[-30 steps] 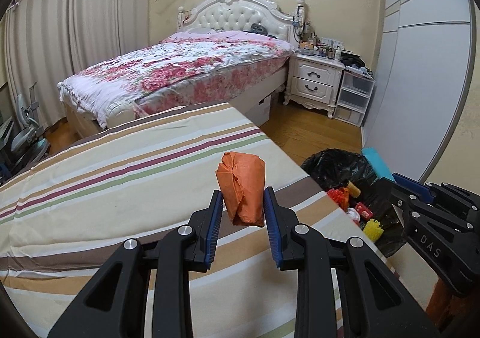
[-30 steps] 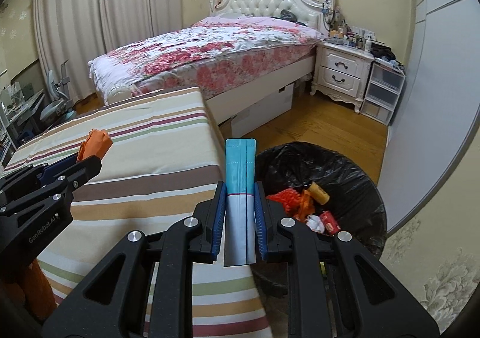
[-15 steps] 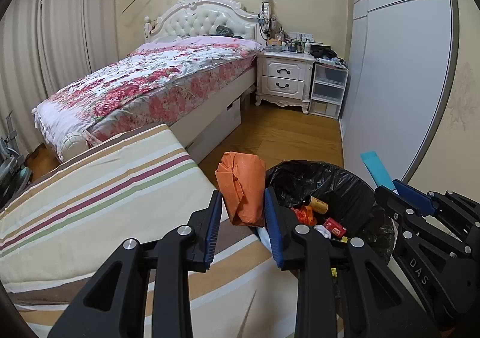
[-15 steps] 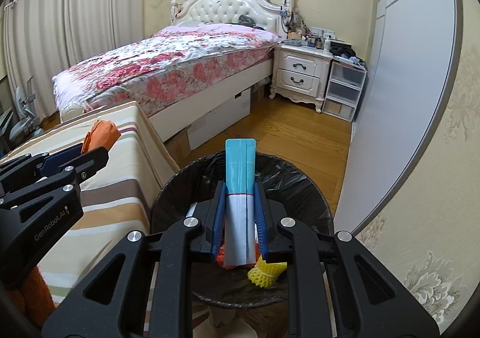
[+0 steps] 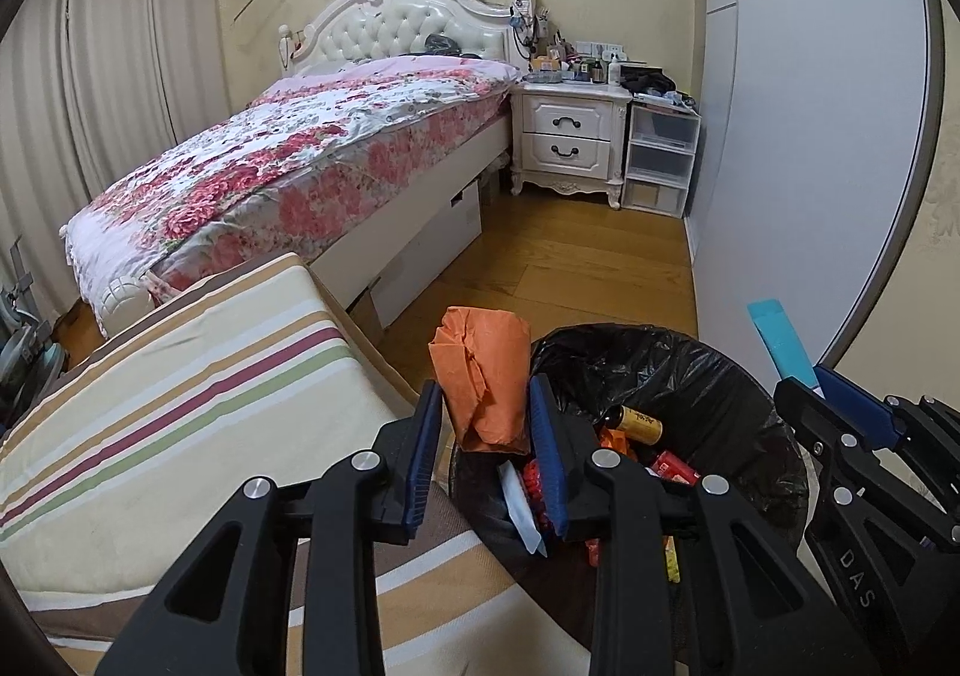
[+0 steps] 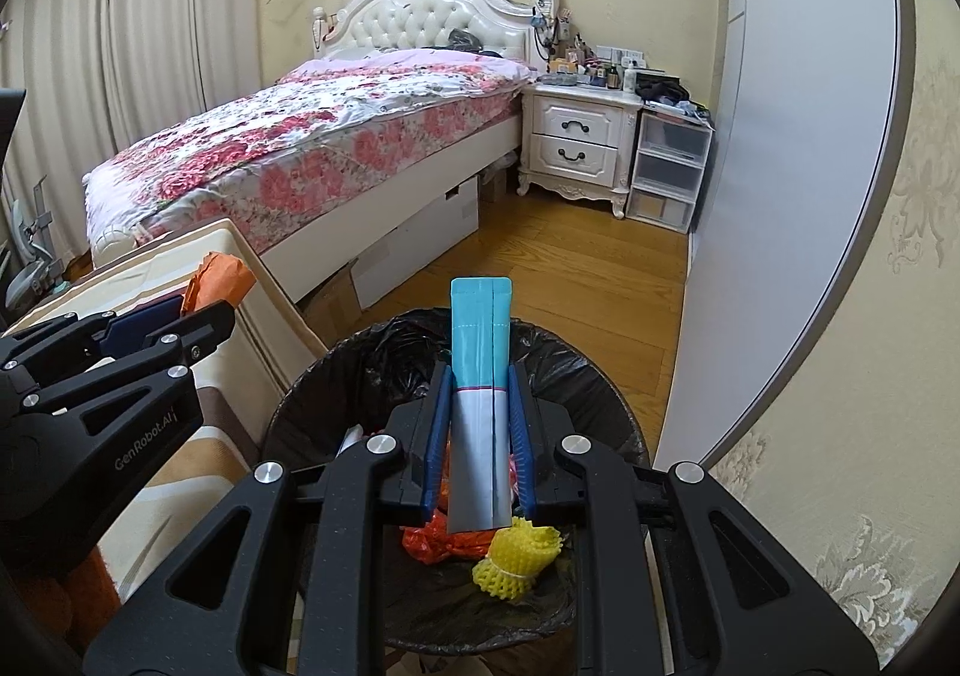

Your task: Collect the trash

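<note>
My left gripper is shut on a crumpled orange paper wad and holds it over the near-left rim of the black-lined trash bin. My right gripper is shut on a flat teal and grey sachet and holds it upright above the bin's opening. The bin holds mixed trash, among it a yellow foam net and a small bottle. The left gripper with the orange wad also shows in the right wrist view. The right gripper with the sachet shows in the left wrist view.
A striped table cloth covers the table to the left of the bin. Beyond lie a wooden floor, a bed with a floral cover, a white nightstand, plastic drawers and a grey wardrobe door at right.
Both grippers have moved right, off the striped table and toward the bin. The sachet now hangs over the bin's opening and the orange wad at its left rim. Both grips are unchanged.
</note>
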Available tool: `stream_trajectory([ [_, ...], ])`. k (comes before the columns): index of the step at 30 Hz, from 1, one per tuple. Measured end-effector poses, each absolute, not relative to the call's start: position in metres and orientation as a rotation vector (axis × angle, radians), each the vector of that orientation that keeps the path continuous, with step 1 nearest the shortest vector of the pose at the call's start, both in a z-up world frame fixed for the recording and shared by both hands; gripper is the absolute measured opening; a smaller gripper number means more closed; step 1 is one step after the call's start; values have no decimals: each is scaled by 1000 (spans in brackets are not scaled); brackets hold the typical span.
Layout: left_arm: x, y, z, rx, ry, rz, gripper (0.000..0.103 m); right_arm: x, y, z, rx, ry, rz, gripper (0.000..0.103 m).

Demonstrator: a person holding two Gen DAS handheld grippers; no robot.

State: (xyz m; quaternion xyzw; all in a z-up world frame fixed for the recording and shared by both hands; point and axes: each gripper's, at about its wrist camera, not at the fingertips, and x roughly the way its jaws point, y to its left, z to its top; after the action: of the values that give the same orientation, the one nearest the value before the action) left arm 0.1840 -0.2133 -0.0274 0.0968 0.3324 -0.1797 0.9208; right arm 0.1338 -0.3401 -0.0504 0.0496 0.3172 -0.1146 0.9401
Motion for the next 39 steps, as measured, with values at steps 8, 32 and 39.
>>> stream_trajectory([
  [8,187,-224,-30,214,690,-379,31,139,-349,-58,111,660,-254,19],
  [32,186,-213,-23,202,662,-334,79,135,-352,-52,85,627,-352,68],
  [39,177,-201,-15,190,632,-317,82,129,-345,-46,65,609,-377,81],
])
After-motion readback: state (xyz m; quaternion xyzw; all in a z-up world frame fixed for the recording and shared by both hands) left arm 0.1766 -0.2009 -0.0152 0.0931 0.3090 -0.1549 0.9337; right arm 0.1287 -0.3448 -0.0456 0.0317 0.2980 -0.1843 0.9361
